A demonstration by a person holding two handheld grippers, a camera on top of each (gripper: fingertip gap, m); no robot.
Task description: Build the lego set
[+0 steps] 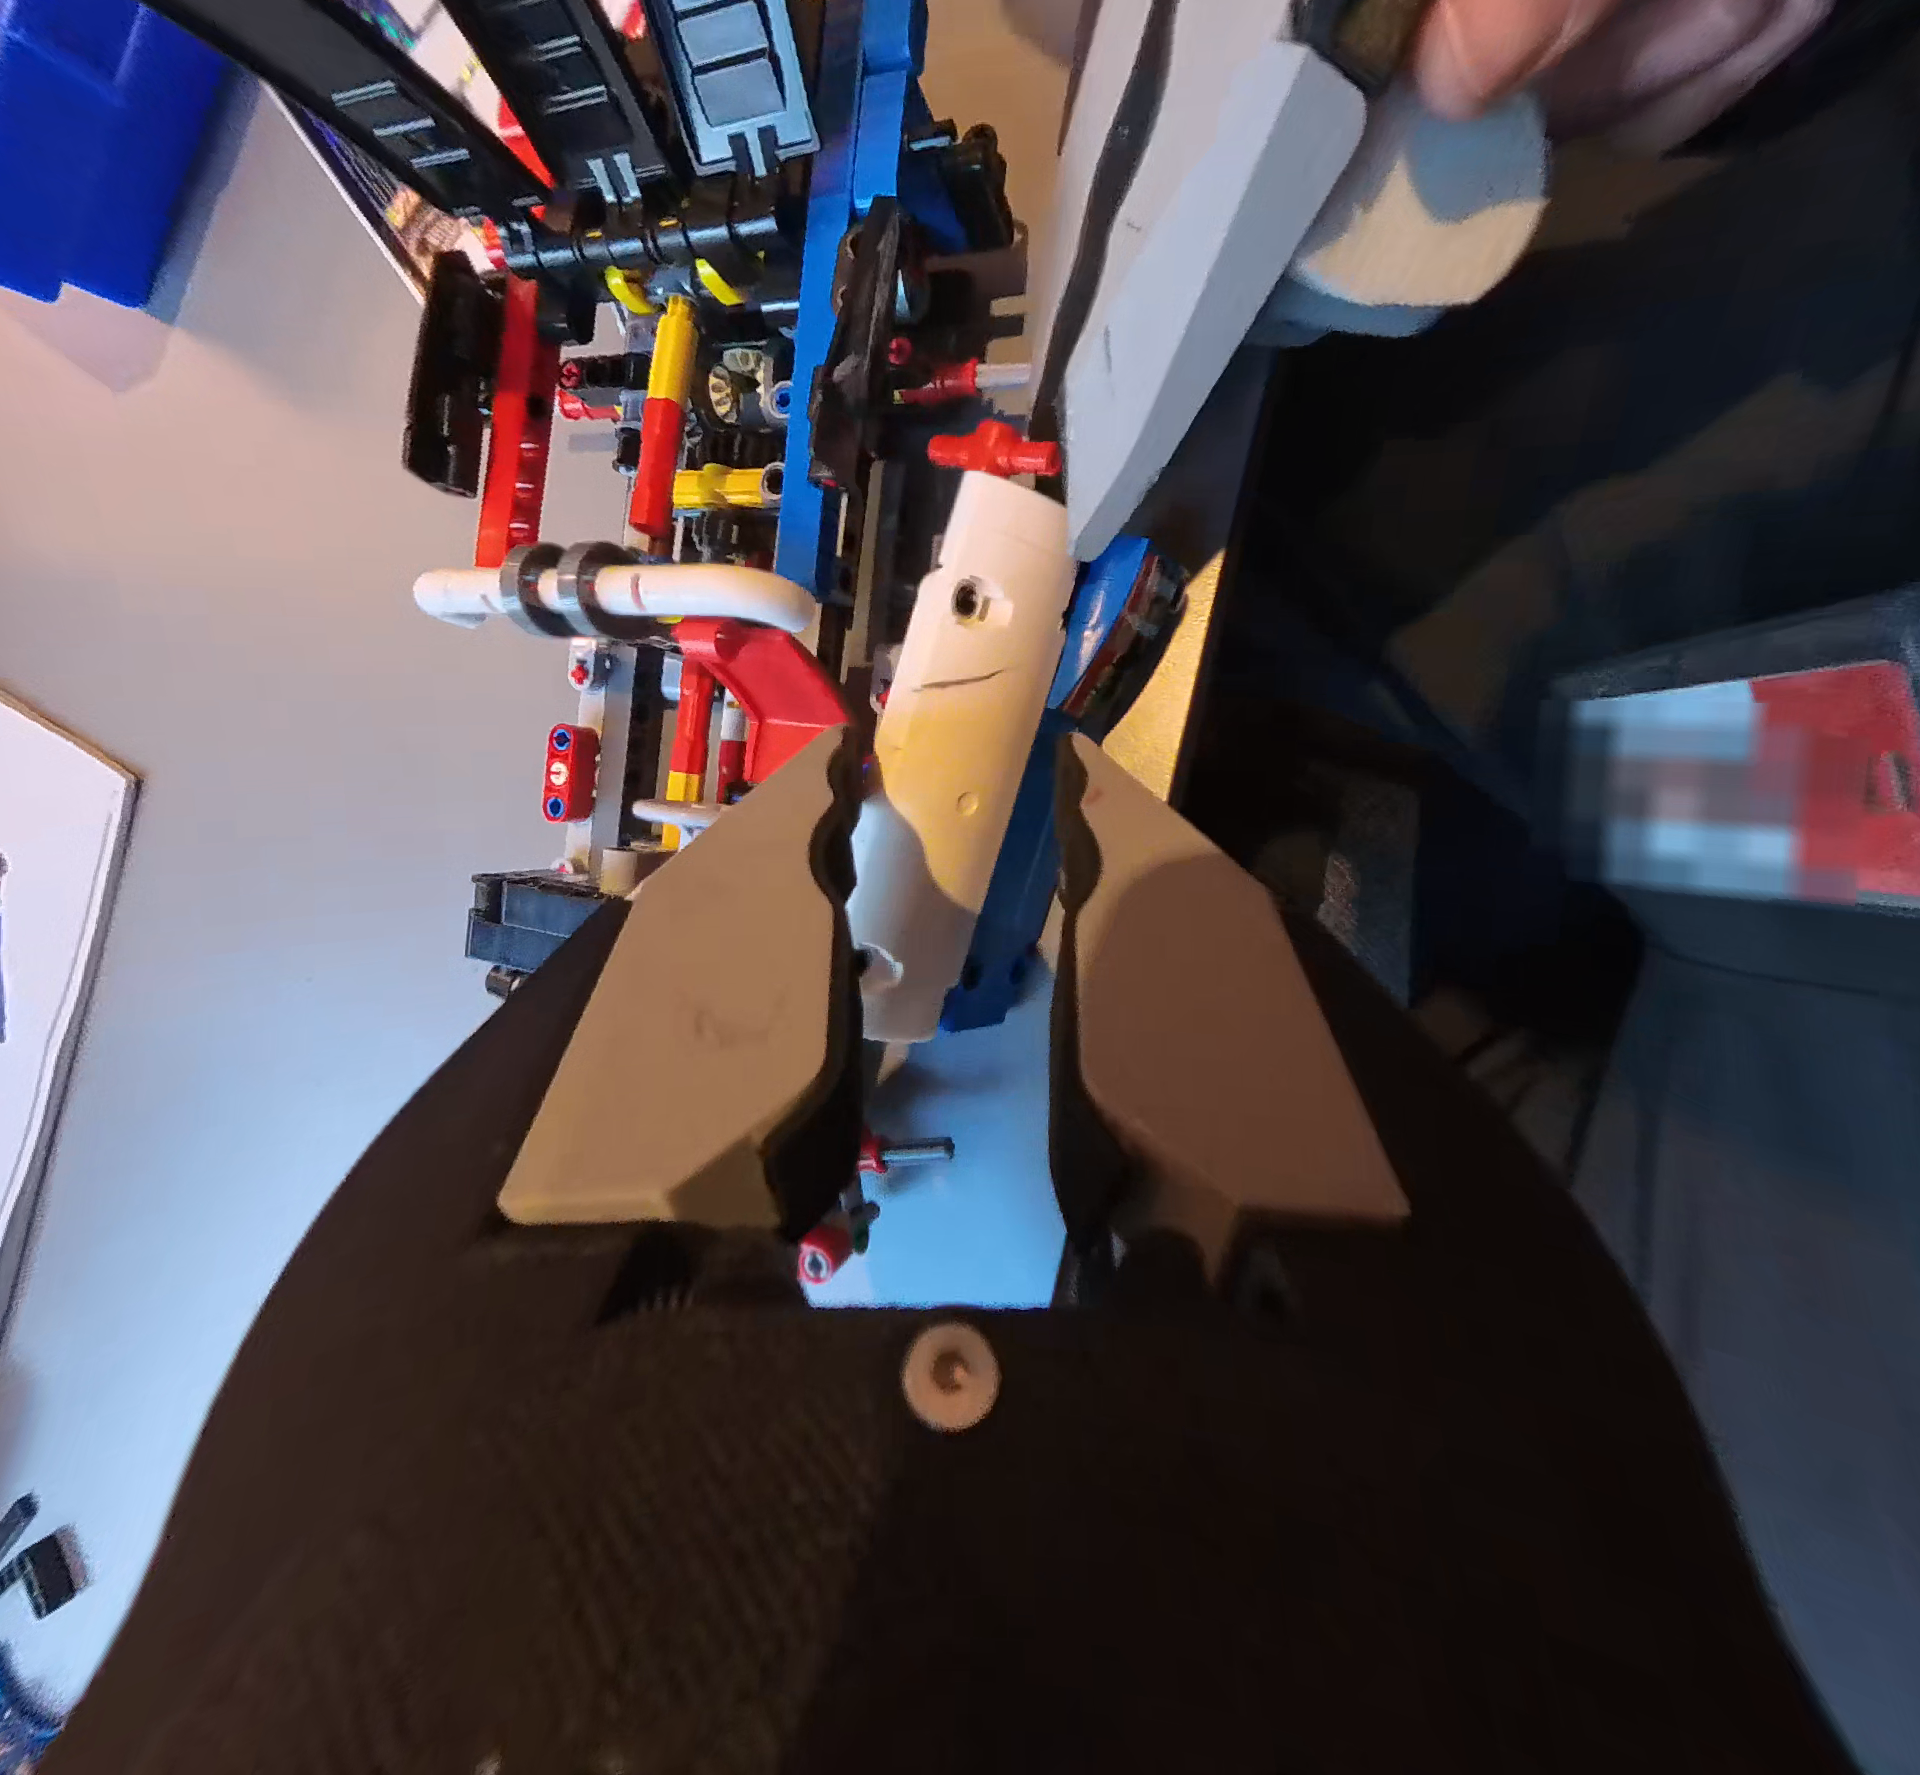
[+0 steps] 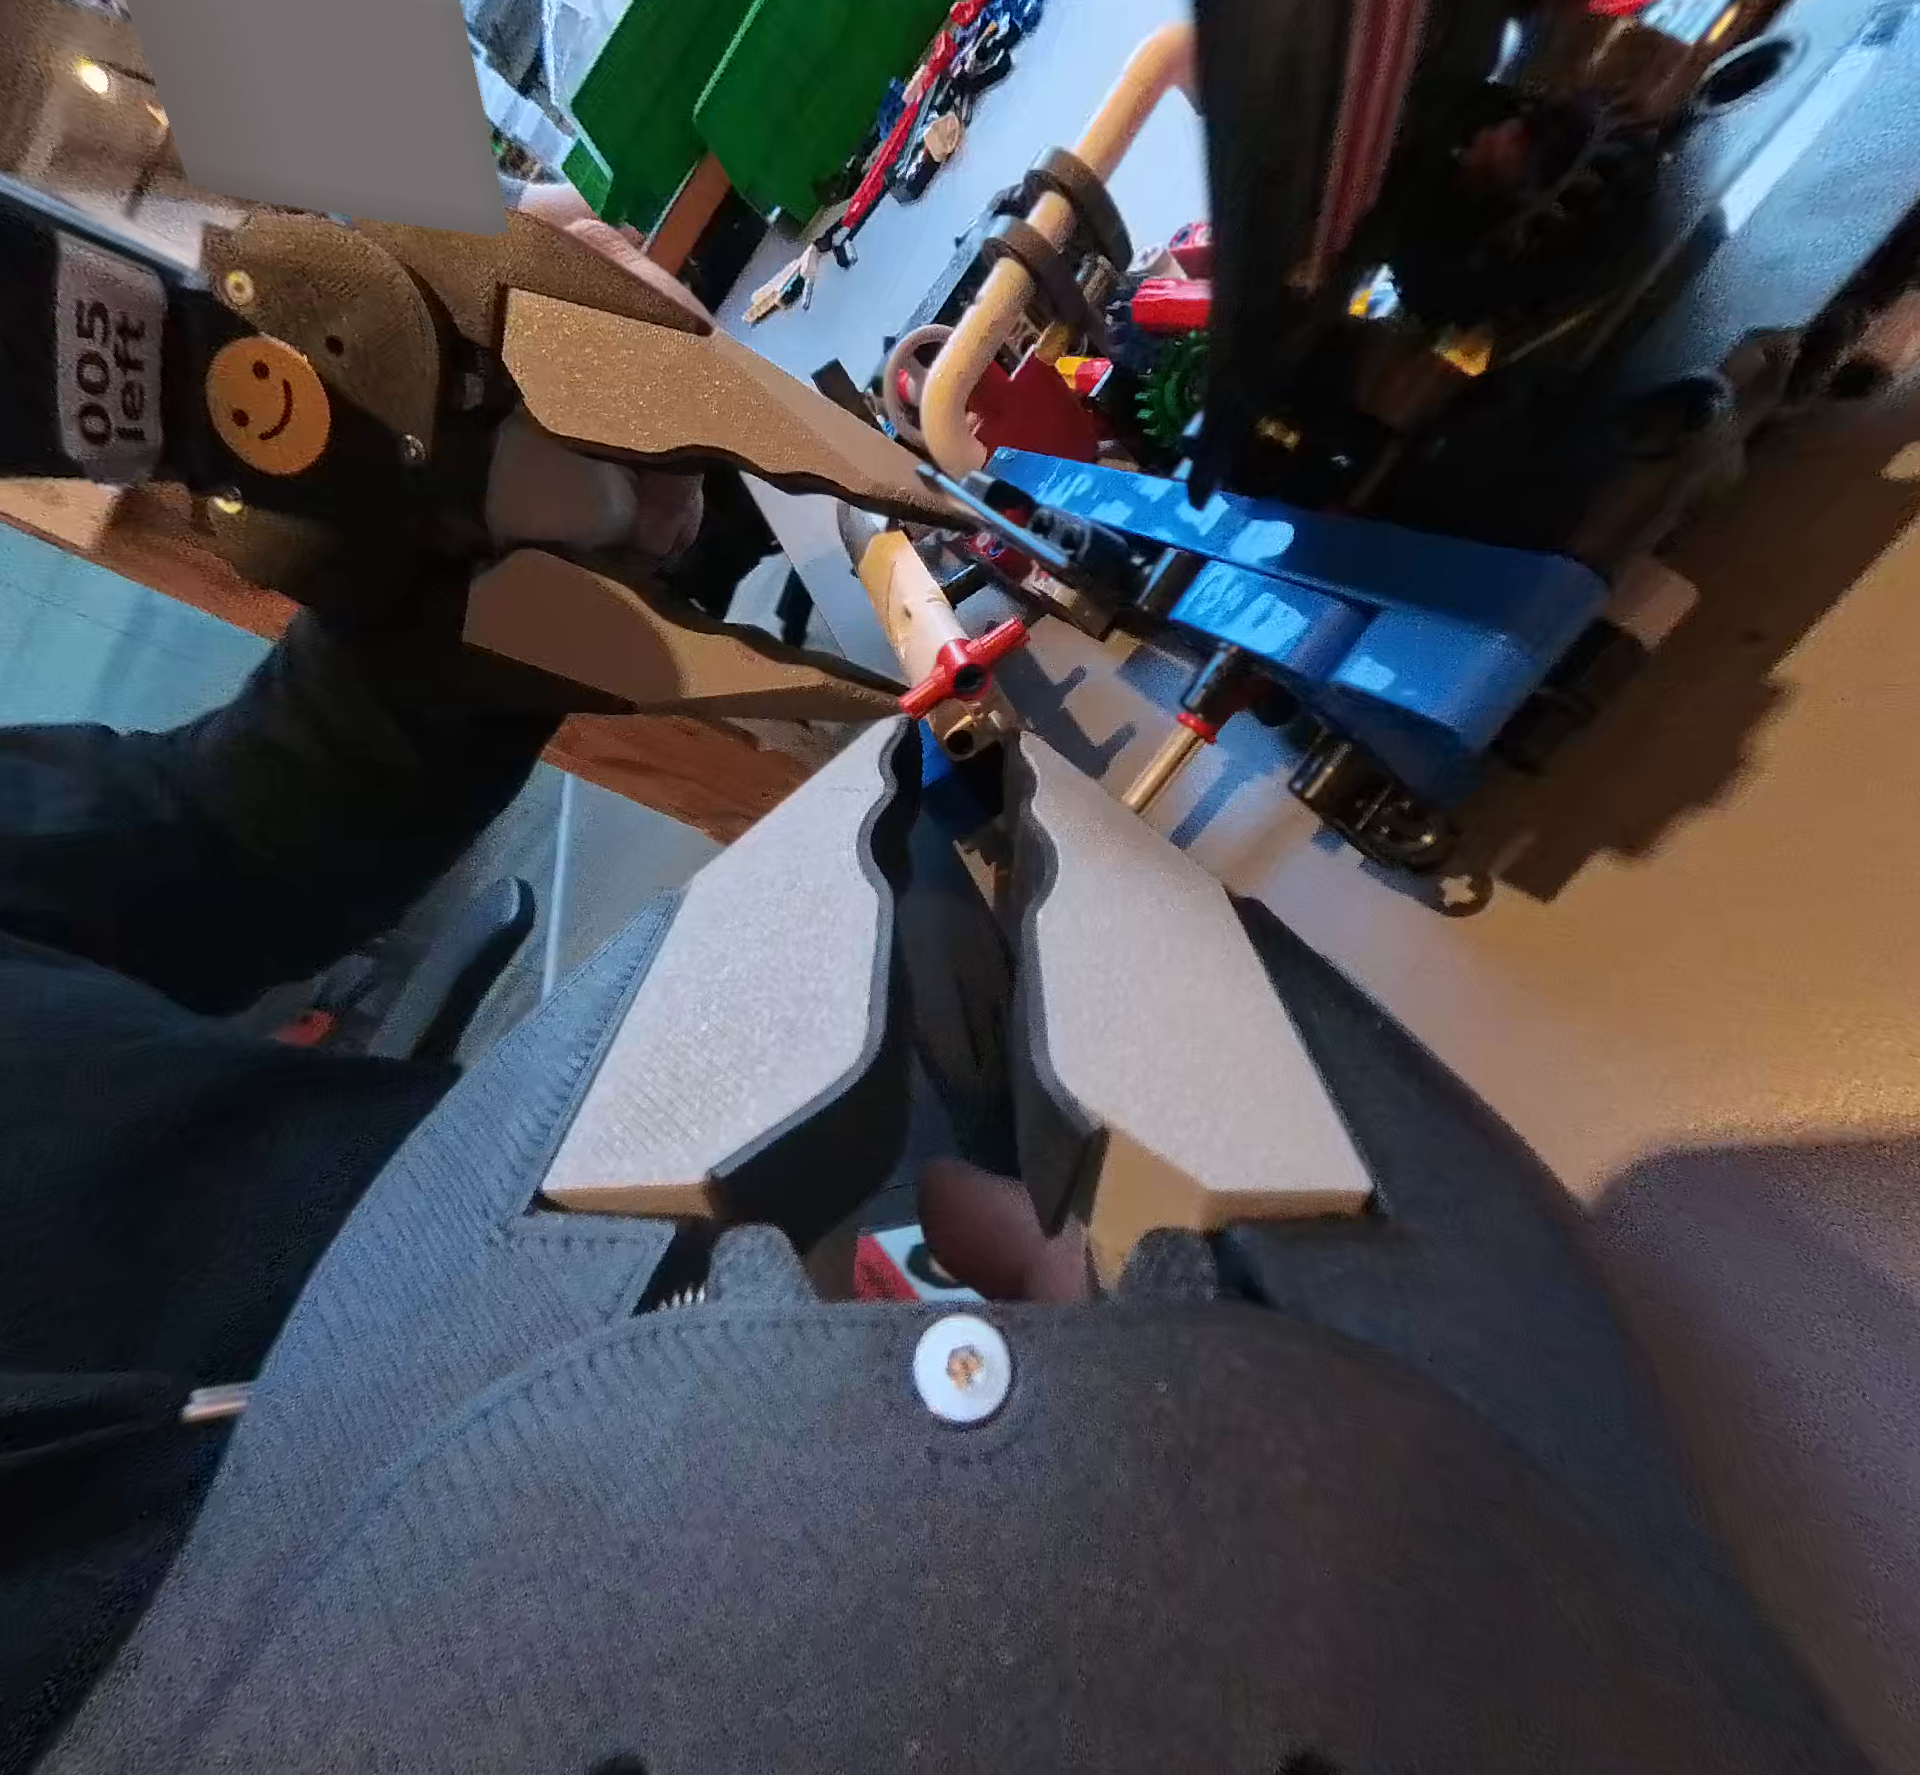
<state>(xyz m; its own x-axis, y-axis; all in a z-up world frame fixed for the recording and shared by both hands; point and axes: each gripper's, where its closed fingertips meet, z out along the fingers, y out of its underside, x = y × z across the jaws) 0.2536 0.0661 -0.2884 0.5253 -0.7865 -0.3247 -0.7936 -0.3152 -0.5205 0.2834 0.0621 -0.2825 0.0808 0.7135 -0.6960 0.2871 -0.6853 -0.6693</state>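
On a pale counter (image 1: 208,582) the left tongs (image 1: 956,811) clamp the light, fragile model's (image 1: 727,437) white panel (image 1: 966,738); the right tongs (image 2: 961,769), narrowed, look to pinch a peg; hold beams, not pins.

left tongs (image 1: 956,769) clamped shut, right tongs (image 2: 961,759) nearly closed, tips converging

I'm looking along my left gripper (image 1: 961,769): tan wedge-shaped fingers (image 1: 707,998) with wavy black pads, sitting on a black ribbed body with a pale screw (image 1: 951,1375). My right gripper (image 2: 961,759) is showing the same build. A round orange smiley sticker (image 2: 267,408) is showing beside a grey label, above a dark sleeve (image 2: 208,790).
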